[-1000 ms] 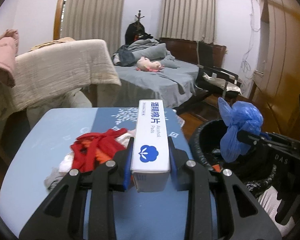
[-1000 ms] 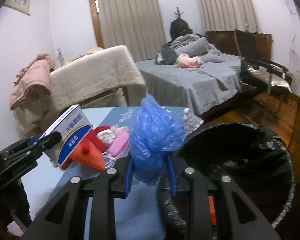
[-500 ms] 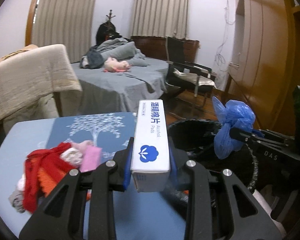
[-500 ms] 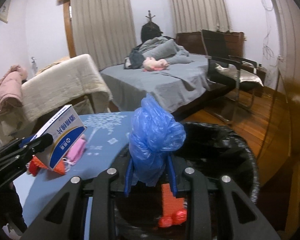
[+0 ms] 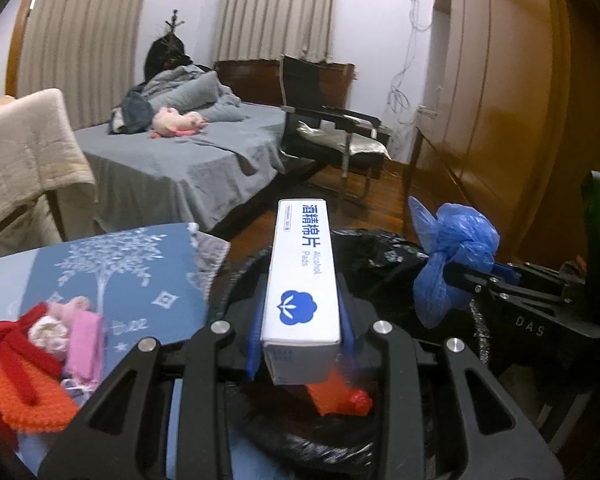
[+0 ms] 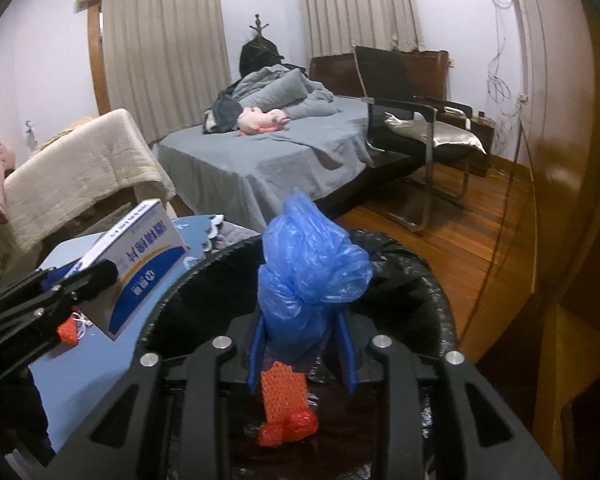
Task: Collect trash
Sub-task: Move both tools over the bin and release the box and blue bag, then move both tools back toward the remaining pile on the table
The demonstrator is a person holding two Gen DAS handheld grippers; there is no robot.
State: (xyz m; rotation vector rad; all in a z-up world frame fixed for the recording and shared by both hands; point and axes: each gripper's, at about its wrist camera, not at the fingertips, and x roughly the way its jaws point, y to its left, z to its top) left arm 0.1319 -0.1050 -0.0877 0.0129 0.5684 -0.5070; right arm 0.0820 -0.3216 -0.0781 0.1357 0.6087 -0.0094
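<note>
Open bin mouth (image 6: 440, 280) below, unobstructed

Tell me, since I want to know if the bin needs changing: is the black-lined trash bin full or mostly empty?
Mostly empty, as far as shows. Inside the trash bin only an orange knitted piece lies on the dark liner; the bottom is partly hidden.

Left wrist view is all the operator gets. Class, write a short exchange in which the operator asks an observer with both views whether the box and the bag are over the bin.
Operator: Is my box over the opening?
Observer: From the right wrist, the box appears beside the bin rim, against the table.
Operator: And the bag?
Observer: The blue bag sits between the right tongs, which have just been opening, above an orange knit piece inside the bin.
</note>
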